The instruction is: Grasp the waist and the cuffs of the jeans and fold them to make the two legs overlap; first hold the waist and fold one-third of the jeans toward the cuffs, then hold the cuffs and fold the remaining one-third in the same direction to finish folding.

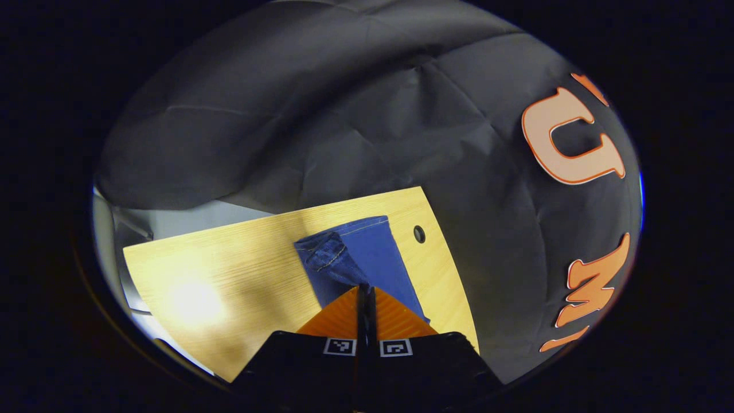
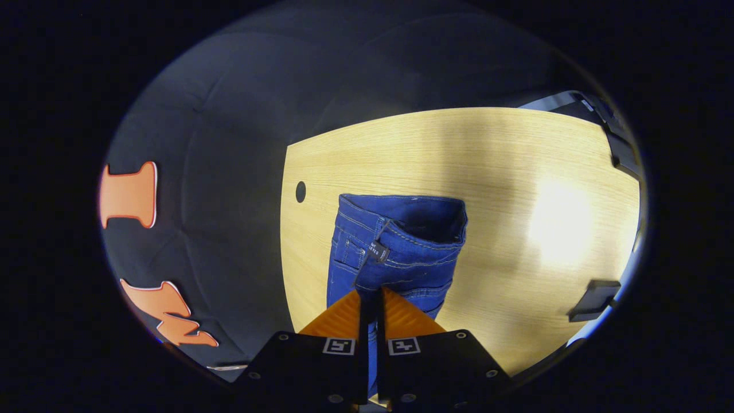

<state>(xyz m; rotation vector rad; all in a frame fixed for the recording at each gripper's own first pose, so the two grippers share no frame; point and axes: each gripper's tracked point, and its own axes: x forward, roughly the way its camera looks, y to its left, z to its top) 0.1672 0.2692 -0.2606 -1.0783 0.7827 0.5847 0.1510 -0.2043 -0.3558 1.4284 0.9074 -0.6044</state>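
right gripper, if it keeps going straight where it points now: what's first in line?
Most likely the jeans. The right gripper has its fingers close together over denim and points along the garment toward the waistband. Beyond that lies bare table. Depth is unclear, so contact may already exist.

Open desk surface is left beside the jeans toward the bright side. Passage near that far corner is obstructed by a dark block.

A recording booth. Black cloth hangs as its wall at twelve o'clock. A bare wooden table stands below it.
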